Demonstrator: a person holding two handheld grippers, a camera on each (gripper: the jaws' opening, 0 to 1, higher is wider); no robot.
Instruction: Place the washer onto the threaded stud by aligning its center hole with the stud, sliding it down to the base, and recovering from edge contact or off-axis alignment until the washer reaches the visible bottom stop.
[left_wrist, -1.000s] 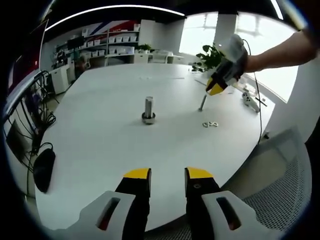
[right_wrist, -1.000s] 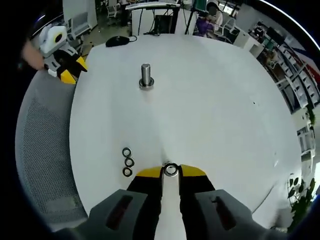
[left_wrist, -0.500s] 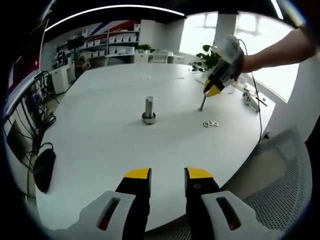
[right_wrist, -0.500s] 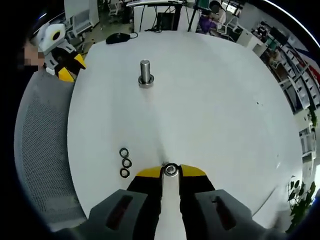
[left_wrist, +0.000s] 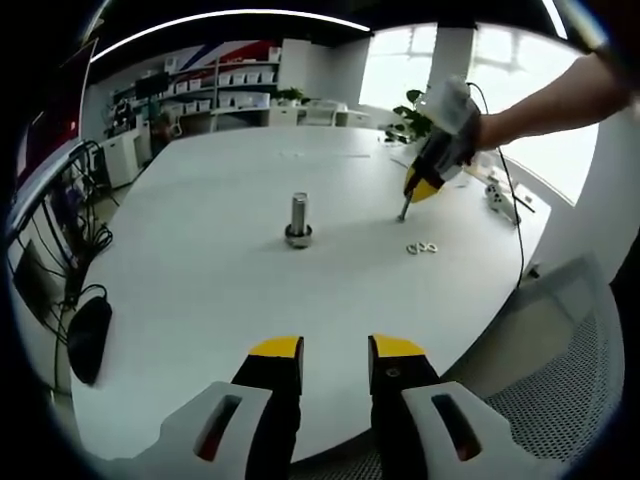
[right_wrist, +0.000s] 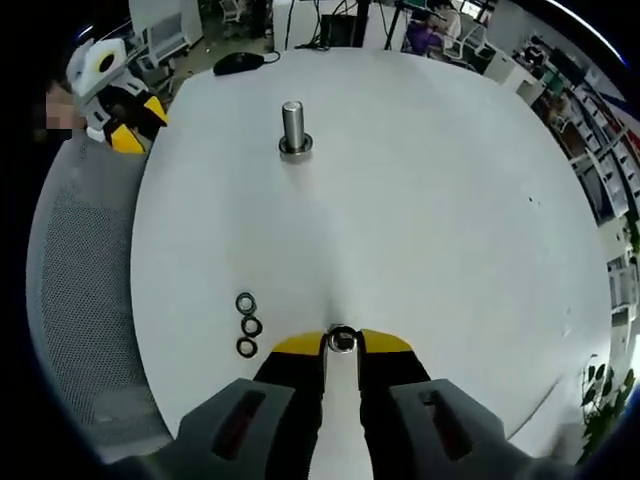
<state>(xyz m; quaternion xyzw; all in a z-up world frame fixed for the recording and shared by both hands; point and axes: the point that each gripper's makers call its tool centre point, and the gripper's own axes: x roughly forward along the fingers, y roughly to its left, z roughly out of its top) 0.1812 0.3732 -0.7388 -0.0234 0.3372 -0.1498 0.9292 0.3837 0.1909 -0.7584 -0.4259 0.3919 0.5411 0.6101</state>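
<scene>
Washer (right_wrist: 341, 339) is pinched between the closed tips of the right gripper (right_wrist: 341, 343), well short of the stud (right_wrist: 292, 128), which stands upright on its base in the middle of the white table (right_wrist: 430, 200). Three spare washers (right_wrist: 247, 324) lie in a short row on the table just left of the jaws. The left gripper (left_wrist: 335, 352) is held back over the near table edge, its jaws slightly parted and empty. The washer is judged to be light, stiff and smooth metal, so it may slip or tilt in the grip. It is best held by its rim, the hole left clear, so that it can be levelled over the stud.
</scene>
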